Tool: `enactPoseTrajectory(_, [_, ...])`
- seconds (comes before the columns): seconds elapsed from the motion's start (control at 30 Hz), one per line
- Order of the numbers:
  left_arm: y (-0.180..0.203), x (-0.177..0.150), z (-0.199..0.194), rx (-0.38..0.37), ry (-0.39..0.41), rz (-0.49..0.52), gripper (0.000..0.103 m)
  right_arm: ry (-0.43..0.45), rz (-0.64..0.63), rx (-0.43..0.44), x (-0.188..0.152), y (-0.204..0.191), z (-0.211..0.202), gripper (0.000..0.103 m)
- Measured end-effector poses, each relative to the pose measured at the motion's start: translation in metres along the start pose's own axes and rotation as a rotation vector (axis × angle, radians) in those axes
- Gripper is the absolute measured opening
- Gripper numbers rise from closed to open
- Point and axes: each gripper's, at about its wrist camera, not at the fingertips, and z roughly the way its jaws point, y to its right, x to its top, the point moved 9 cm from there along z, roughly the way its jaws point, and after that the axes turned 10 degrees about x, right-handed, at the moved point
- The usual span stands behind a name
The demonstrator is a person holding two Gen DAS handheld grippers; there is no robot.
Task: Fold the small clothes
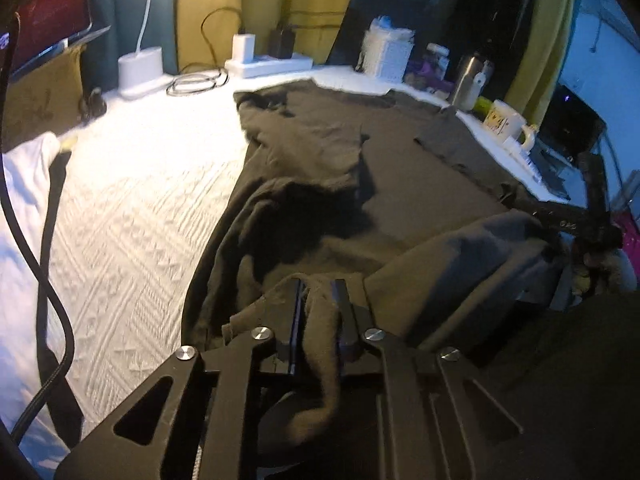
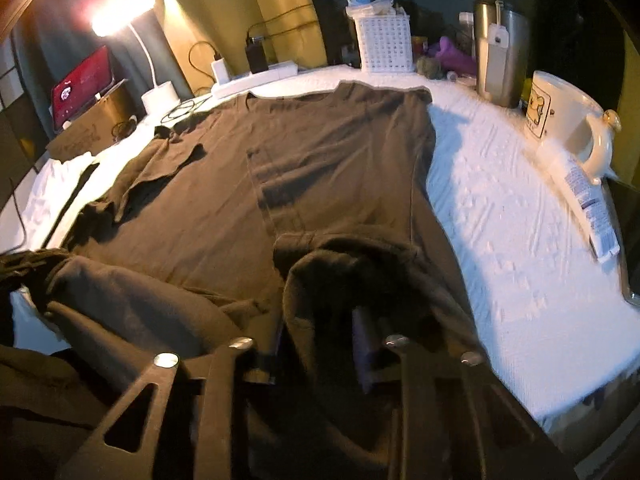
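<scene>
My left gripper (image 1: 318, 286) is clamped on the near hem of a dark olive-brown, soft-knit T-shirt (image 2: 320, 148); a bunched tongue of the fabric runs back between its two flat black metal fingers (image 1: 297, 300) and droops over the frame. My right gripper (image 2: 320, 316) is mostly buried under a thick fold of the same cloth, which drapes over both its fingers and hides the tips (from the way the fabric is pinched and lifted there, I read it as closed on the hem too).

The shirt lies spread across a white quilted bed cover (image 2: 500, 220) with a raised geometric stitch pattern. Its far end, with the neckline, sits flat near the back edge; one short sleeve (image 1: 316, 148) is folded in over the body with a rumpled, shadowed crease beside it. The near end is raised and rolled into soft, rounded folds between my two grippers.

Along the far edge stand a white perforated plastic basket (image 2: 386, 42), a brushed-steel cylindrical tumbler (image 2: 502, 56) and a white ceramic mug with a cartoon print (image 2: 560, 112), all apart from the shirt. A white flat tube (image 2: 592, 204) lies beside the mug. To the left are a white power strip (image 1: 268, 65) with chargers plugged in, and a glowing white desk lamp (image 2: 160, 94) on a rounded base. A black braided cable (image 1: 44, 280) loops across the left wrist view.
</scene>
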Motion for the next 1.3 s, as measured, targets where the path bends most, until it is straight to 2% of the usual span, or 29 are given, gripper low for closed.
enactPoseTrajectory(0.1, [0.001, 0.015, -0.020, -0.002, 0.085, 0.007, 0.010, 0.022, -0.029, 0.003, 0.008, -0.005, -0.015, 0.008])
enactPoseTrajectory(0.2, [0.002, 0.038, -0.046, 0.026, 0.203, 0.035, 0.010, 0.095, -0.060, -0.005, 0.031, -0.013, -0.046, 0.008])
enactPoseTrajectory(0.3, [0.004, 0.066, -0.071, 0.043, 0.331, 0.060, 0.010, 0.193, -0.118, -0.040, 0.062, -0.022, -0.081, 0.008])
enactPoseTrajectory(0.43, [0.003, 0.099, -0.093, 0.116, 0.489, 0.109, 0.010, 0.305, -0.176, -0.079, 0.098, -0.028, -0.112, 0.008])
enactPoseTrajectory(0.47, [0.003, 0.106, -0.099, 0.137, 0.547, 0.126, 0.010, 0.319, -0.183, -0.092, 0.102, -0.026, -0.115, 0.008])
enactPoseTrajectory(0.53, [0.003, 0.110, -0.099, 0.149, 0.599, 0.152, 0.010, 0.336, -0.203, -0.143, 0.108, -0.019, -0.116, 0.008])
enactPoseTrajectory(0.57, [0.001, 0.108, -0.095, 0.149, 0.588, 0.154, 0.010, 0.324, -0.210, -0.168, 0.105, -0.014, -0.112, 0.008])
enactPoseTrajectory(0.67, [-0.008, 0.080, -0.058, 0.139, 0.436, 0.150, 0.010, 0.226, -0.170, -0.194, 0.080, 0.013, -0.083, 0.008])
enactPoseTrajectory(0.8, [-0.015, 0.019, -0.006, 0.053, 0.170, 0.099, 0.010, 0.070, -0.079, -0.181, 0.026, 0.043, -0.043, 0.008])
enactPoseTrajectory(0.87, [-0.013, -0.005, 0.007, 0.021, 0.088, 0.083, 0.010, 0.034, -0.050, -0.175, 0.007, 0.048, -0.034, 0.008])
enactPoseTrajectory(1.13, [-0.008, -0.020, 0.000, -0.142, -0.074, -0.009, 0.014, 0.003, -0.032, -0.167, -0.014, 0.046, -0.037, 0.008])
enactPoseTrajectory(1.2, [-0.012, -0.017, -0.009, -0.147, -0.067, -0.022, 0.019, 0.001, -0.025, -0.162, -0.019, 0.047, -0.040, 0.008])
enactPoseTrajectory(1.27, [-0.024, -0.010, -0.017, -0.143, -0.049, -0.063, 0.036, 0.004, -0.016, -0.160, -0.021, 0.049, -0.045, 0.008])
enactPoseTrajectory(1.3, [-0.028, -0.009, -0.019, -0.143, -0.041, -0.083, 0.037, 0.005, -0.014, -0.161, -0.020, 0.049, -0.046, 0.008])
